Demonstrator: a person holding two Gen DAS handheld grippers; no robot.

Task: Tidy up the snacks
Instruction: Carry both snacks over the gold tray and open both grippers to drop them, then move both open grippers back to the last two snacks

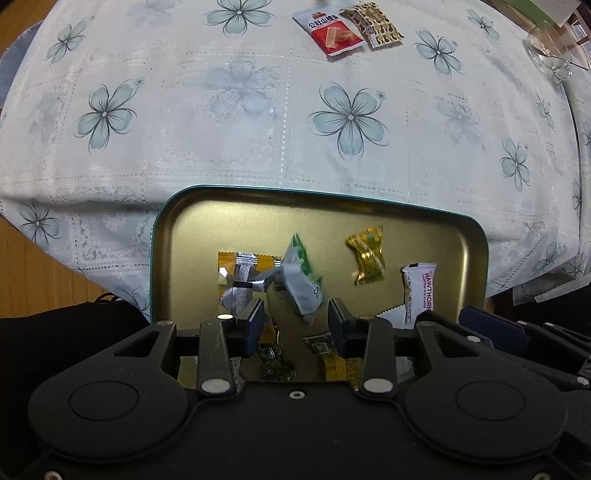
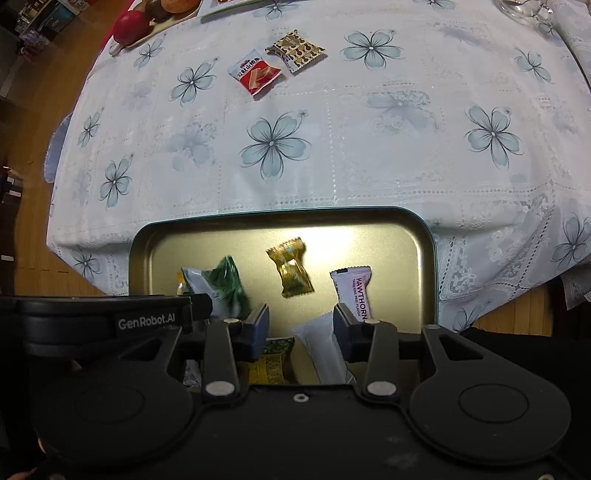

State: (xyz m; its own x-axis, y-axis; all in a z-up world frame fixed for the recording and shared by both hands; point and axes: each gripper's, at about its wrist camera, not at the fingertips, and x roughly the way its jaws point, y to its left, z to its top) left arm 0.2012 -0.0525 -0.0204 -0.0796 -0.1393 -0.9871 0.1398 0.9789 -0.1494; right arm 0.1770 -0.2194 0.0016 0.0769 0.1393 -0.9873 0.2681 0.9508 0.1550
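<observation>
Left gripper (image 1: 296, 325): I see its jaws spread, gripping nothing; a blurred green-and-white sachet (image 1: 301, 280) sits just ahead of the gap, over the tin.
Right gripper (image 2: 301, 326): jaws likewise apart, empty, above the tin's near end.
Tin tray (image 1: 325, 195): on the near table edge, holding gold candy (image 1: 367, 254) and Hawthorn bar (image 1: 421, 291).
Tablecloth (image 1: 221, 129): red packet (image 1: 330, 31) and brown packet (image 1: 373, 24) lie touching, well apart from the tin.

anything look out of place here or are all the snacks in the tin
Two stragglers: a red-and-white snack packet and a brown patterned packet lie side by side on the floral tablecloth, well beyond the gold tin tray that holds the other snacks.
</observation>
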